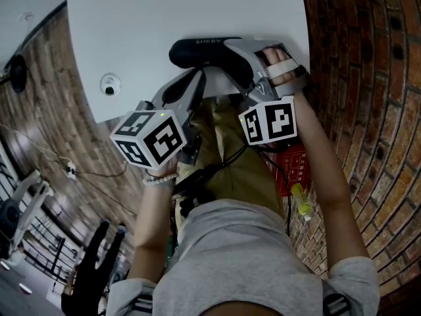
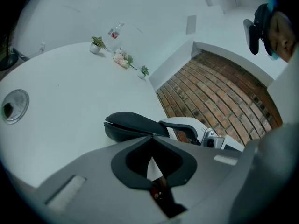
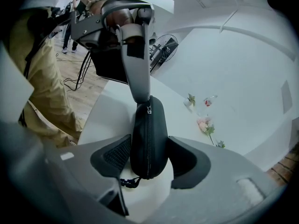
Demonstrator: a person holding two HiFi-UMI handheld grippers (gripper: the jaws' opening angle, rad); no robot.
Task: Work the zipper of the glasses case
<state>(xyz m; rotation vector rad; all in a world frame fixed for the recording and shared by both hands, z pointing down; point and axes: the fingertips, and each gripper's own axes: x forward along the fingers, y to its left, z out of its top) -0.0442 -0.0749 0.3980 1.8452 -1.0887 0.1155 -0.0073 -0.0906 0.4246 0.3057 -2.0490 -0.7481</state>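
Observation:
A black glasses case [image 1: 204, 52] lies at the near edge of the white table [image 1: 164, 12]. My right gripper [image 1: 227, 56] is shut across the case's width, one pad on each long side. In the right gripper view the case [image 3: 148, 139] stands between the pads with its closed zipper line facing the camera. My left gripper [image 1: 199, 72] is shut, its tips pinched at the zipper slider [image 3: 149, 110] on the case's far end. The left gripper view shows those jaws [image 2: 152, 135] meeting at the case [image 2: 133, 125]. The pull tab is hidden between the tips.
A round metal grommet [image 1: 110, 84] is set in the table left of the case. Small plants and a bottle [image 2: 114, 31] stand at the table's far edge. A brick floor [image 1: 368, 64] lies beyond the table's right side. A short black loop [image 3: 128, 182] hangs from the case's near end.

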